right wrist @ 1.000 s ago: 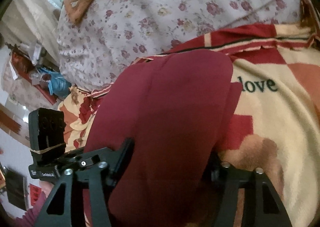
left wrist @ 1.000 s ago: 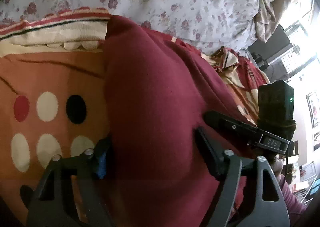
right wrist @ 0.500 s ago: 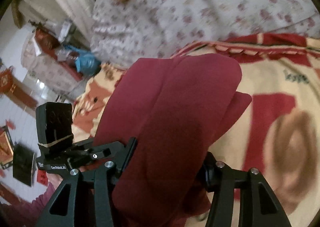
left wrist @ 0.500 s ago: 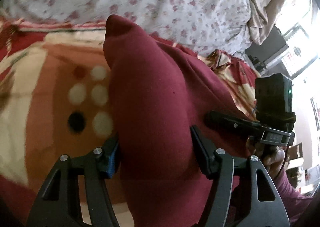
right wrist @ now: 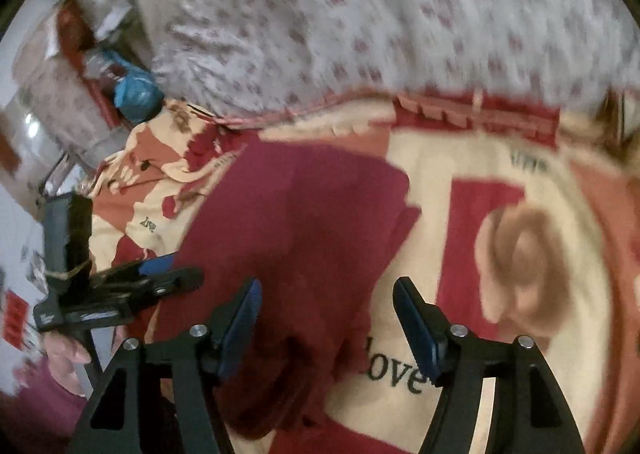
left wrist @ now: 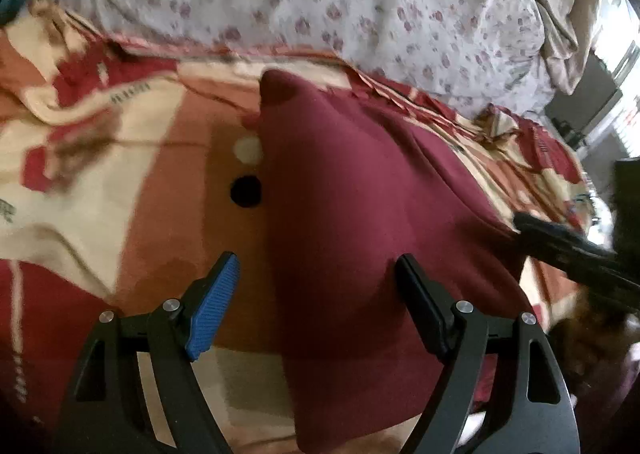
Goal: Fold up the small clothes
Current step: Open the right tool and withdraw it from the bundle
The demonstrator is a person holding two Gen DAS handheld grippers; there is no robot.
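A folded maroon knit garment [left wrist: 360, 214] lies flat on the bed, spread over a fleece blanket patterned in red, cream and orange blocks [left wrist: 120, 174] with large dots and the printed word "love". My left gripper [left wrist: 316, 294] hangs just above the garment's near end; its jaws have just been opening and now stand wide apart, the blue-padded finger [left wrist: 212, 306] over bare blanket to the side of the cloth and the other finger over the cloth itself, neither pressing on it. My right gripper [right wrist: 326, 314] is likewise spread, its jaws having just been opening, with the garment's near edge lying loose below the gap and the cream blanket under the far finger; nothing is clamped. From the right wrist view, the left gripper's black body and camera block sit at the left edge beside the garment, with part of a hand [right wrist: 68, 354] and a dark red sleeve under it. Behind the blanket rises a rumpled white quilt with small pink flowers [left wrist: 360, 6]. Beyond the bed, a blue bag [right wrist: 136, 90] and blurred room clutter show at the left of the right wrist view.
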